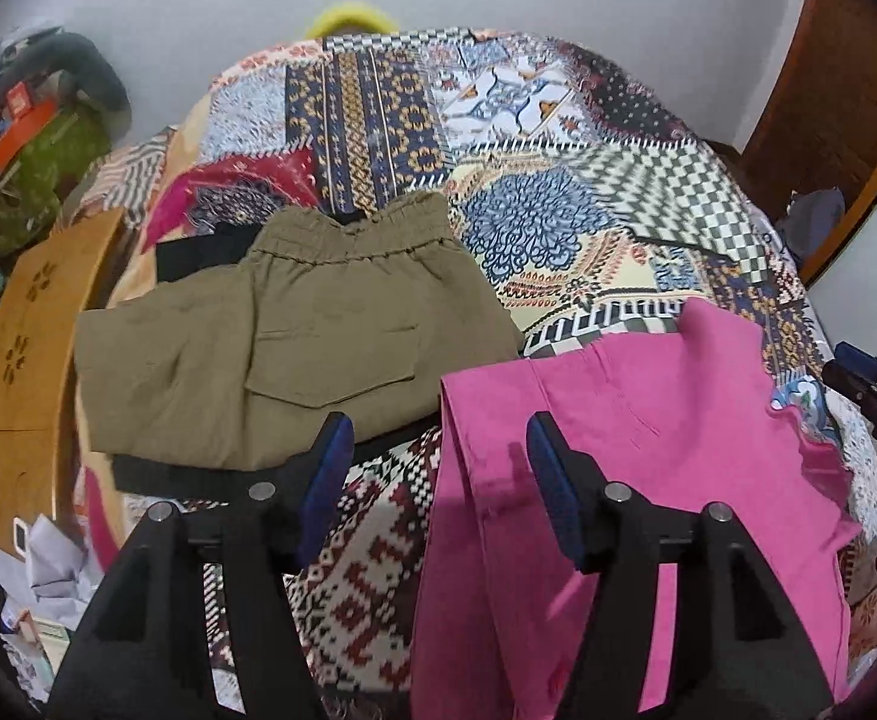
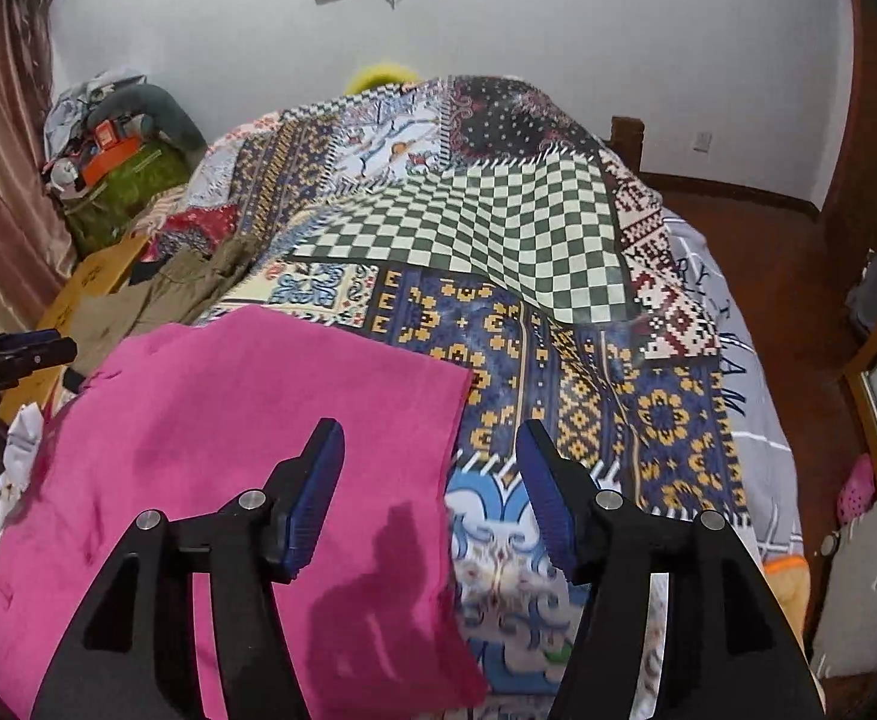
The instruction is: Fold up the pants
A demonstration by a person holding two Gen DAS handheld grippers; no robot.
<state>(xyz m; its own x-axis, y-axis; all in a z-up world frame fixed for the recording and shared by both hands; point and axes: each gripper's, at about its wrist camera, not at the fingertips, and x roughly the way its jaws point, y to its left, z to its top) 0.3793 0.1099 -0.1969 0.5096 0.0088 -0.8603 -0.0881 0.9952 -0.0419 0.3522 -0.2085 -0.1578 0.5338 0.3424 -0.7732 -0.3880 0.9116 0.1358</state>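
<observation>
The big patchwork-pattern bed cover point(image 2: 498, 252) carries everything. On it, near side, lie the bright pink cloth pants point(image 1: 648, 420), spread fairly flat w/ one edge laid over. To the far left of them sits a pair of olive-green cotton shorts w/ elastic waist point(image 1: 294, 336), already folded on top of a black garment point(image 1: 198, 252).

Step in hand, as I judge: take hold of the pink pants for a fold. To do it well, each gripper should pinch one edge of the cloth at matching height, lift only a little, and bring edge to edge w/o dragging the cover. Better to smooth the wrinkles at the right border first, otherwise the fold comes out crooked.

The left gripper point(image 1: 438, 438) is released, jaws apart and grasping nothing; its right finger is over the pink cloth, its left finger over the bare cover near the olive shorts, so the pants' left edge runs btw the fingers. The right gripper point(image 2: 429, 444) is also released and empty; the pants' right edge passes btw its fingers, cloth under the left one.
</observation>
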